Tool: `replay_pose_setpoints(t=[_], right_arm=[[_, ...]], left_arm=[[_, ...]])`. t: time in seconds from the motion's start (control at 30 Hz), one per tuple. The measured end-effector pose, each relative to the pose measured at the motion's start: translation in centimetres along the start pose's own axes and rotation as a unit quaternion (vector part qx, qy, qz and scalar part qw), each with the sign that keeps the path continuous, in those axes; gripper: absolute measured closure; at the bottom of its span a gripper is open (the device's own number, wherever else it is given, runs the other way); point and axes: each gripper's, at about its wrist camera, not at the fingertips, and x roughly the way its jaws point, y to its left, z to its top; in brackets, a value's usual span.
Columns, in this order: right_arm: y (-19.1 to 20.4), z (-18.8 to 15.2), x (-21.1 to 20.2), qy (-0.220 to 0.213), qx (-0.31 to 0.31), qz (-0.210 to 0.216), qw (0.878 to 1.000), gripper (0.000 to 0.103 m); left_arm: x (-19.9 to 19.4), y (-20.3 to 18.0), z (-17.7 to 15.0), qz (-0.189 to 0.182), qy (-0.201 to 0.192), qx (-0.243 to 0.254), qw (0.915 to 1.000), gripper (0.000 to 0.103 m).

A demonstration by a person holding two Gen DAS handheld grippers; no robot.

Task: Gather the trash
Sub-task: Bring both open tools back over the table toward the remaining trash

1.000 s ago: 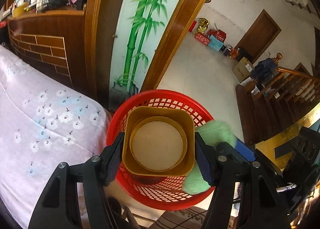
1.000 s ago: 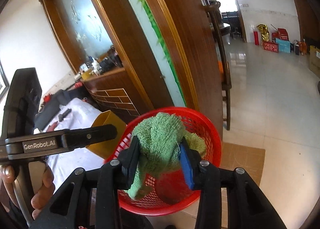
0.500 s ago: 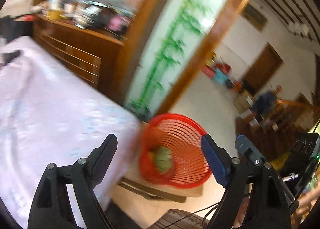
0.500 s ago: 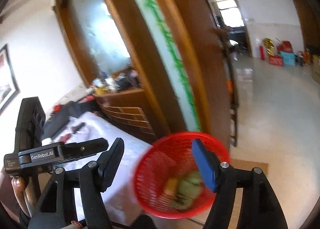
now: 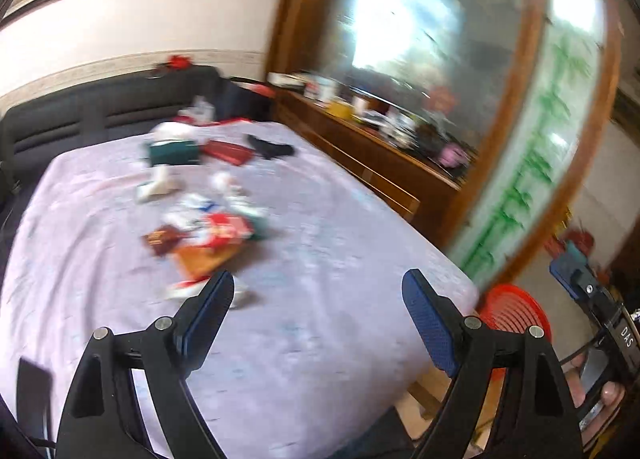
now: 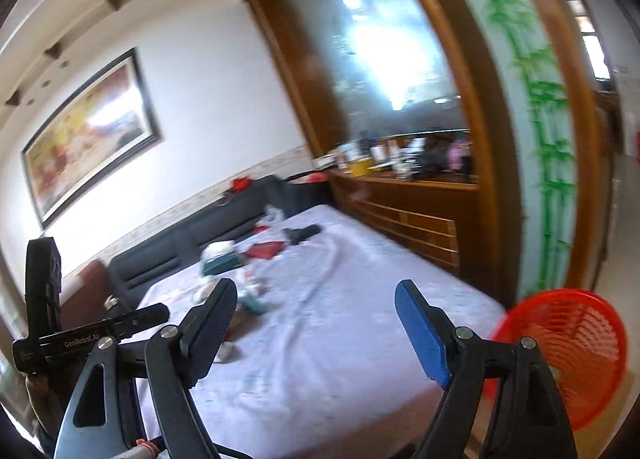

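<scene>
Both grippers are open and empty. My left gripper hangs over the pale purple bed, short of a blurred pile of trash: red, orange and white packets. A green box, a red wallet and a black item lie farther back. The red mesh basket stands on the floor past the bed's right corner. My right gripper is over the bed too, with the basket to its right and the trash ahead left.
A wooden cabinet with clutter on top runs along the bed's far right side under a mirror. A bamboo-print door panel stands behind the basket. A dark headboard closes the bed's far end. A framed picture hangs on the wall.
Both grippers let go of the yellow tub and the green cloth into the basket, opened, and swung left from the basket toward the bed and its trash.
</scene>
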Motion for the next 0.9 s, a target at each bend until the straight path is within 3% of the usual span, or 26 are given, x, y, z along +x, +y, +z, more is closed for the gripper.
replay_pose_setpoints(t=[0.2, 0.33, 0.5, 0.9], right_arm=[[5.3, -0.2, 2.4, 0.024, -0.021, 0.07, 0.997, 0.017], [8.6, -0.1, 3.6, 0.028, -0.041, 0.096, 0.994, 0.017], [10.5, -0.2, 4.8, 0.041, -0.045, 0.117, 0.991, 0.016], [13.0, -0.6, 6.9, 0.063, -0.05, 0.139, 0.987, 0.016]], left_arm=[[-3.6, 6.4, 0.0, 0.073, -0.032, -0.045, 0.9958, 0.018], [-5.7, 9.2, 0.0, 0.097, -0.048, -0.067, 0.9919, 0.018], [-7.1, 10.7, -0.2, 0.1, -0.063, -0.08, 0.9897, 0.018], [-5.2, 9.8, -0.9, 0.101, -0.039, -0.068, 0.9918, 0.018]])
